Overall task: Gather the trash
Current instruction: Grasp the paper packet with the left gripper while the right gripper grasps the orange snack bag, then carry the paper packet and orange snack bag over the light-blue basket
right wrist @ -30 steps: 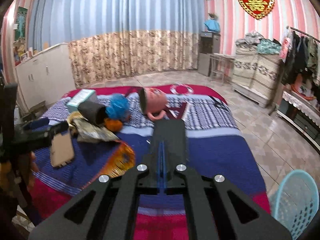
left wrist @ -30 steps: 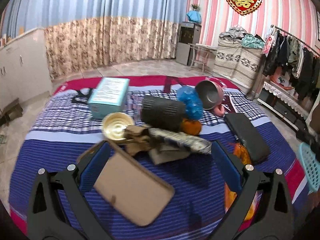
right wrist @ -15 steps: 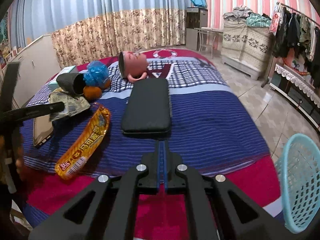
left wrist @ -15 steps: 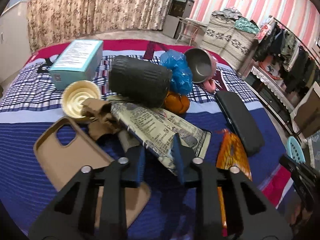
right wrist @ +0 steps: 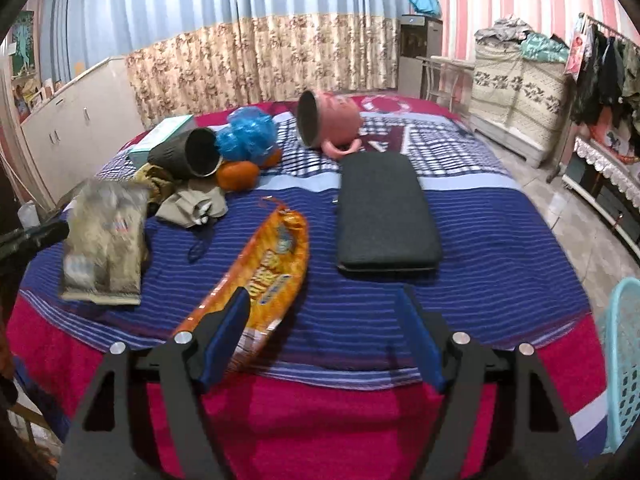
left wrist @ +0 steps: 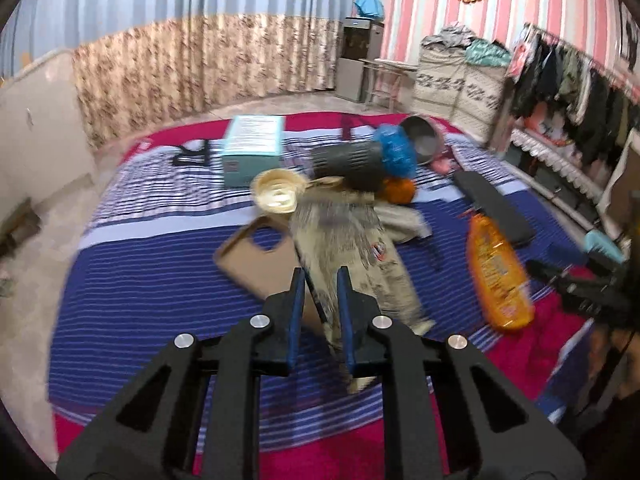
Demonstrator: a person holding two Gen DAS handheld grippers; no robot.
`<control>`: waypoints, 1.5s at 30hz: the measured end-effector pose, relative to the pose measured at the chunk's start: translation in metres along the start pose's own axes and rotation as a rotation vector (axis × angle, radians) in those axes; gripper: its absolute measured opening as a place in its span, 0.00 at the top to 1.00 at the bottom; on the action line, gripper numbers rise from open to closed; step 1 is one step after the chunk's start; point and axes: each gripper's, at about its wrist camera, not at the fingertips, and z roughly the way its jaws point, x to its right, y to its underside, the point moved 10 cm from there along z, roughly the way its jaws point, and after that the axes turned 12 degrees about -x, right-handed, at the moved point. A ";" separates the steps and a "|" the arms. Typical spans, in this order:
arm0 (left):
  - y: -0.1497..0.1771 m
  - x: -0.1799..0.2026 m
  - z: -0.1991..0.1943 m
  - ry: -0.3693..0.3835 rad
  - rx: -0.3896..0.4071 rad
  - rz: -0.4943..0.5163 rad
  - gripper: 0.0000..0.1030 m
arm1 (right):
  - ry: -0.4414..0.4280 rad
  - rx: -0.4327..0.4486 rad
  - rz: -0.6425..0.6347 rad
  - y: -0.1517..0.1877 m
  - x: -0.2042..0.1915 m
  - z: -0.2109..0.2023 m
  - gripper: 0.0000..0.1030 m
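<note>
The left hand-held gripper (left wrist: 320, 284) is closed on the near edge of the printed paper wrapper (left wrist: 352, 248), which hangs above the bed (left wrist: 140, 280), probably so it can go to the basket (right wrist: 624, 360) at 4 o'clock. The right hand-held gripper (right wrist: 324, 320) is wide open and empty, with the orange snack bag (right wrist: 268, 264) at 11 o'clock, likely the next trash.

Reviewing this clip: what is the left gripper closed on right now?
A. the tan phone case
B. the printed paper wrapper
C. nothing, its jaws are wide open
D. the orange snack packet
B. In the left wrist view the left gripper has its jaws pinched on the printed paper wrapper, lifted off the bedspread; the orange snack packet lies untouched in front of the open right gripper.
</note>
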 end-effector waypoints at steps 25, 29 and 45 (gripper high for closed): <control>0.037 0.015 0.039 0.004 -0.119 -0.014 0.55 | 0.020 0.058 0.029 0.011 0.037 -0.034 0.99; 0.035 0.020 0.036 0.018 -0.107 0.005 0.80 | 0.001 0.039 0.088 0.016 0.058 -0.034 0.99; 0.009 0.015 -0.009 -0.002 0.002 0.025 0.95 | -0.030 -0.086 0.105 0.028 0.027 0.007 0.34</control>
